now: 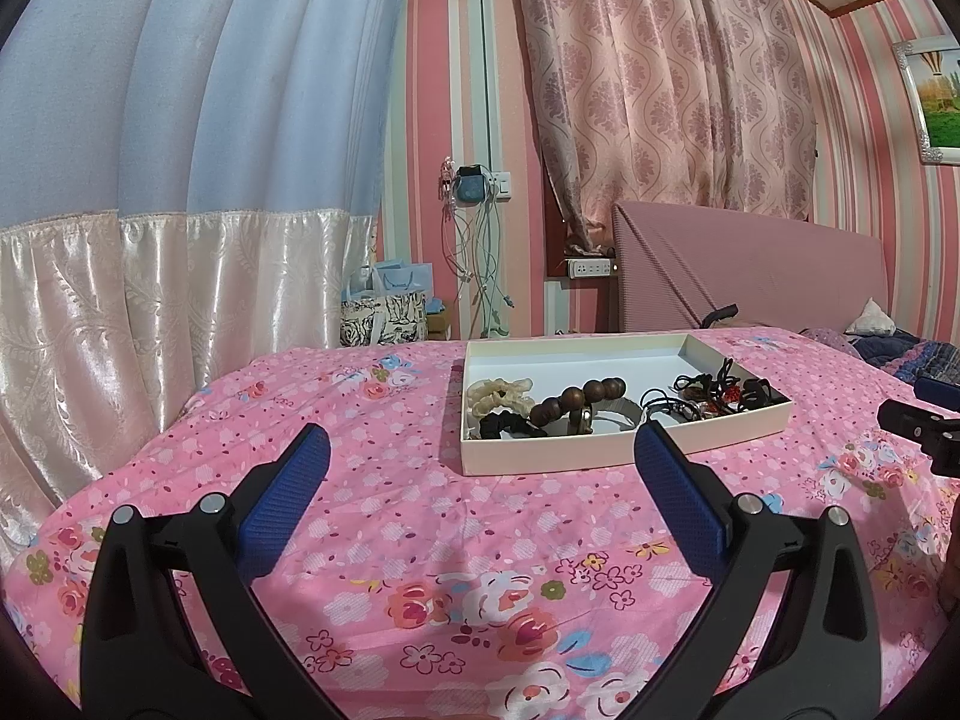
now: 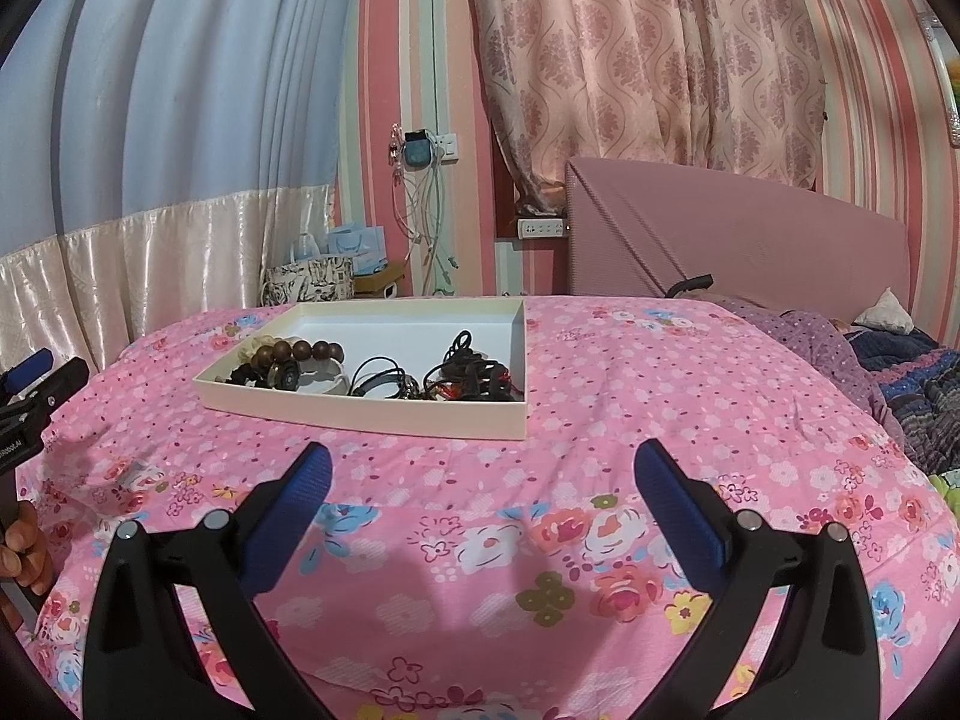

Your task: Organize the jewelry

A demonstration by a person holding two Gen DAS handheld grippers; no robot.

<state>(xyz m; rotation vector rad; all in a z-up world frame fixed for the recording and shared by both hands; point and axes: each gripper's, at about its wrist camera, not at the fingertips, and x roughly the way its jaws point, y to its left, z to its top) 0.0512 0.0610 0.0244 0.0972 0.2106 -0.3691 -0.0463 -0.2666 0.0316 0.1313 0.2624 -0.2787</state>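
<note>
Shallow cream box (image 1: 624, 447) sits on the pink floral bedspread (image 1: 420, 540), toward the far middle of the bed. All the jewelry in view lies inside it, bunched along the near wall: a cream scrunchie (image 1: 498, 394) and a black scrunchie (image 1: 503, 423) at the left, a brown wooden bead bracelet (image 1: 579, 399) next, a pale band (image 1: 618, 411) beside it, then a tangle of black cords and bands (image 1: 720, 393) at the right. Far half of the box floor is bare. No loose pieces show on the bedspread. Left gripper (image 1: 483, 453) hangs short of the box's near wall, jaws spread wide, nothing between them. Right gripper (image 2: 483, 459) likewise wide apart and empty, near the box's near right corner. Judgement: gathering looks done, since everything is already in the box; sorting looks not done, as the pieces overlap and the cords remain knotted. What is left is likely separating and spacing them out.
</note>
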